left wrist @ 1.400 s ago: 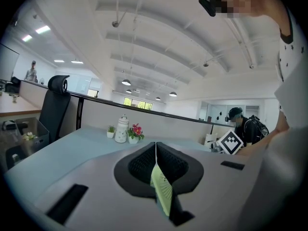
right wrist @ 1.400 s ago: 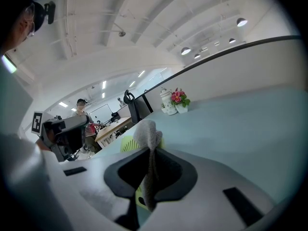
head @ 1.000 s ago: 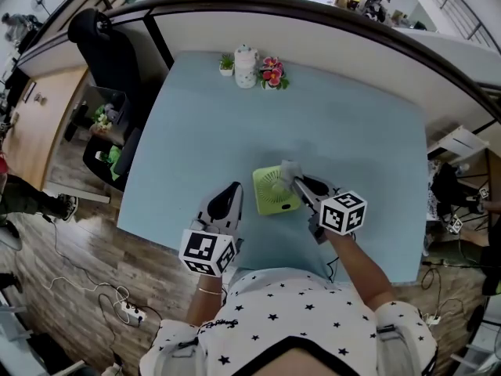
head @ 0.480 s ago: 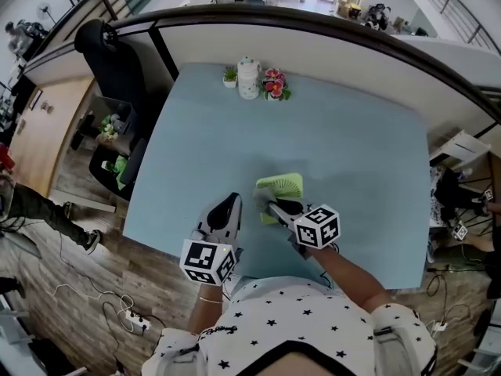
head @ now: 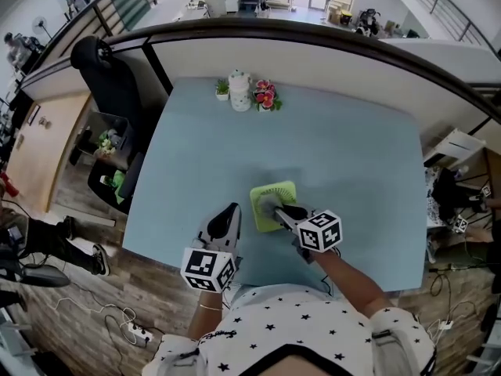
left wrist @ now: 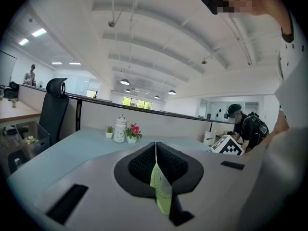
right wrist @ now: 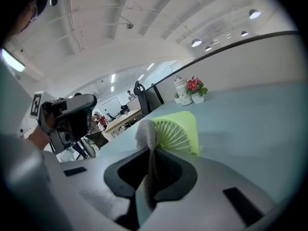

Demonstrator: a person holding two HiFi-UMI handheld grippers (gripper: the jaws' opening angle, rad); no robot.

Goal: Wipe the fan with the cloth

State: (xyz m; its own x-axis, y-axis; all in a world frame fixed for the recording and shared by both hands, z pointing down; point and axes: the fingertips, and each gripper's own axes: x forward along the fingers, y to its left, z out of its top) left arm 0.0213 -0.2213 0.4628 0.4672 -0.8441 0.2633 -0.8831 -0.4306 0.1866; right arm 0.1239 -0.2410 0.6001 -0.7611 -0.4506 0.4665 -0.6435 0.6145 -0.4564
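Note:
A light-green square fan [head: 261, 192] lies on the pale blue table [head: 352, 155], just in front of me. My right gripper [head: 283, 210] is shut on a grey cloth [head: 270, 204] and presses it onto the middle of the fan's grille. In the right gripper view the cloth [right wrist: 147, 134] sticks up from the right gripper [right wrist: 150, 152], touching the ribbed fan [right wrist: 182, 131]. The left gripper [head: 232, 210] rests beside the fan's left edge. The left gripper [left wrist: 155, 147] is shut; a thin green sliver shows in its slit, and I cannot tell whether it is gripped.
A white jar [head: 239, 80], a small potted plant [head: 222, 88] and pink flowers [head: 264, 96] stand at the table's far edge. A black office chair [head: 106, 61] is off the table's left side. A person in black [left wrist: 246, 126] stands beyond the right end.
The fan stood tilted up half a second ago and now lies flat. My right gripper has carried the cloth from the fan's right side to its middle. The left gripper has hardly moved.

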